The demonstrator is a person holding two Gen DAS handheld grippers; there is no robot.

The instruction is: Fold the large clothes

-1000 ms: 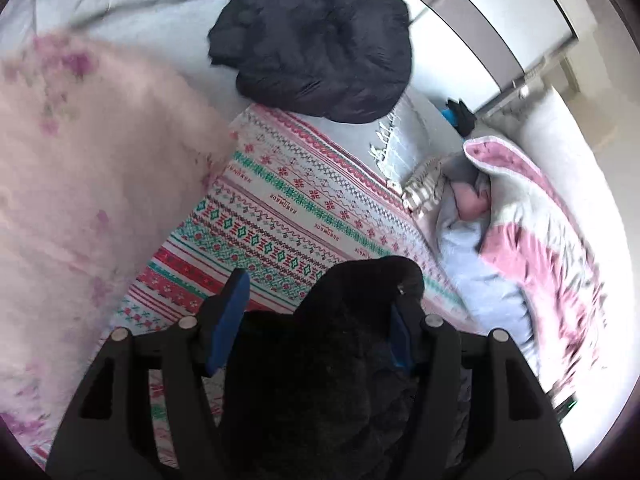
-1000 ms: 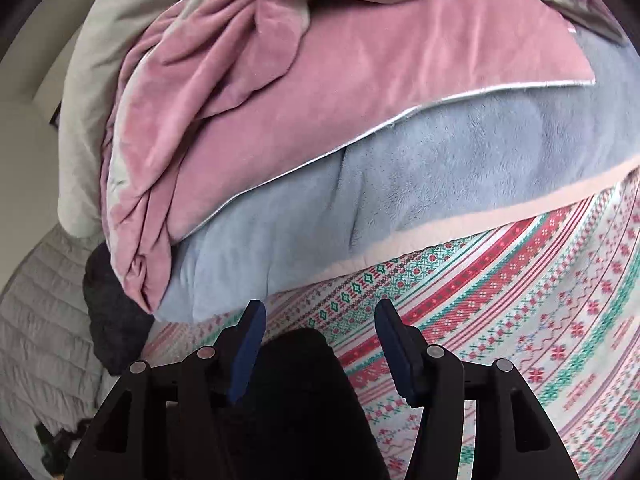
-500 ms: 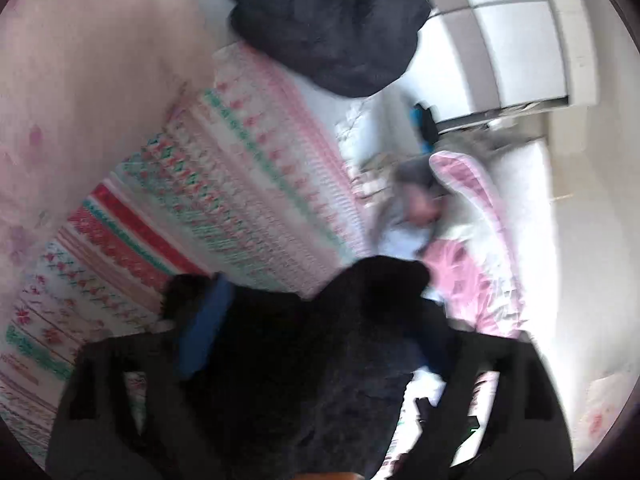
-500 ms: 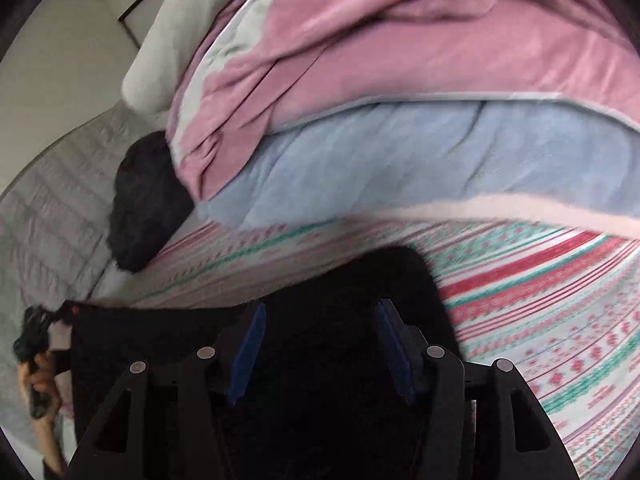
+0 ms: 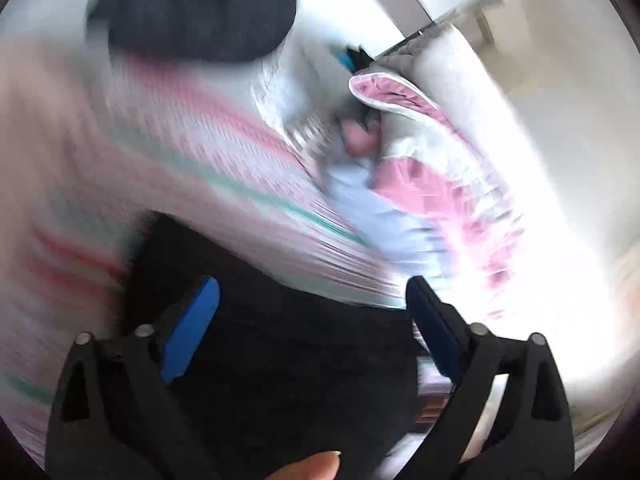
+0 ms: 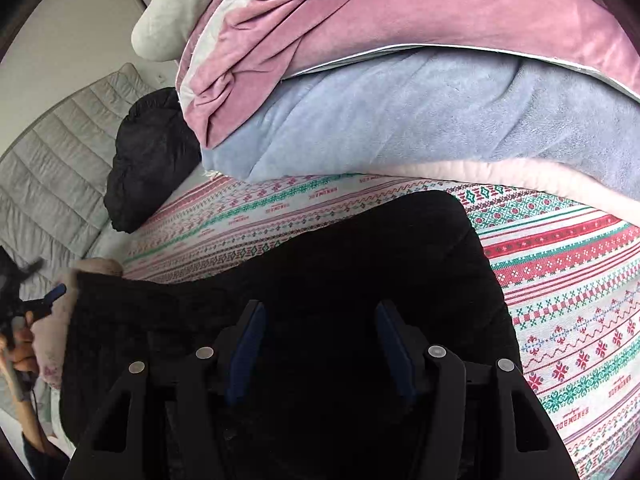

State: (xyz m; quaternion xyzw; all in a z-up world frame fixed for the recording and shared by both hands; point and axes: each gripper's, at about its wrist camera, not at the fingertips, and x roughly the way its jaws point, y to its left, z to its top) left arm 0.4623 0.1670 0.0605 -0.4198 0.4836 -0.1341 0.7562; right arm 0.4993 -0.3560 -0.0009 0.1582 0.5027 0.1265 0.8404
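Both tongs over black garment on patterned bedspread: left tongs opening, unclamped; right tongs grip unclear.

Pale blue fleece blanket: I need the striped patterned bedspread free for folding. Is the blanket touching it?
Touching. The right wrist view shows the pale blue fleece blanket lying on the striped patterned bedspread, covering its pattern.
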